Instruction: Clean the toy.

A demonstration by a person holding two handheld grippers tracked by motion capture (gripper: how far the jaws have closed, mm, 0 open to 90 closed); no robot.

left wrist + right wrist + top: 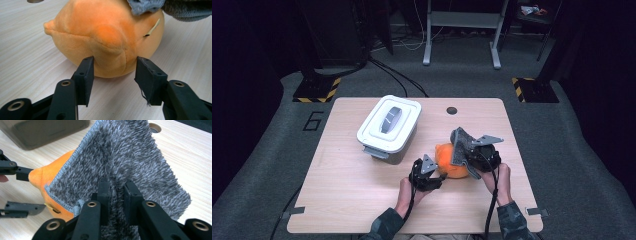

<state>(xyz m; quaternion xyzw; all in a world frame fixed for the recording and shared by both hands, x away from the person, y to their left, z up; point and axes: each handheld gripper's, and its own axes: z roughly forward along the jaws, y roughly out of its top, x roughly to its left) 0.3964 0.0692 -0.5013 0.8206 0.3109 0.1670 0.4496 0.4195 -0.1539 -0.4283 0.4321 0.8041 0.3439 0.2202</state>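
An orange plush toy (446, 161) lies on the wooden table (347, 190) right of centre, with a grey fluffy cloth (459, 145) draped over its right side. My right gripper (470, 156) is shut on a fold of the cloth (130, 157), which hangs over the plush (47, 176). To the plush's left, my left gripper (439, 176) points at it. Its jaws stand open (113, 62) on either side of the near end of the plush (105, 32), with the tips at its surface and not squeezing it. That gripper (35, 191) also appears at the left edge of the right gripper view.
A grey box with a white latched lid (389, 125) stands left of the plush, its wall (45, 130) close behind it. A round cable hole (452, 110) sits near the table's far edge. Bare tabletop lies to the front left and right.
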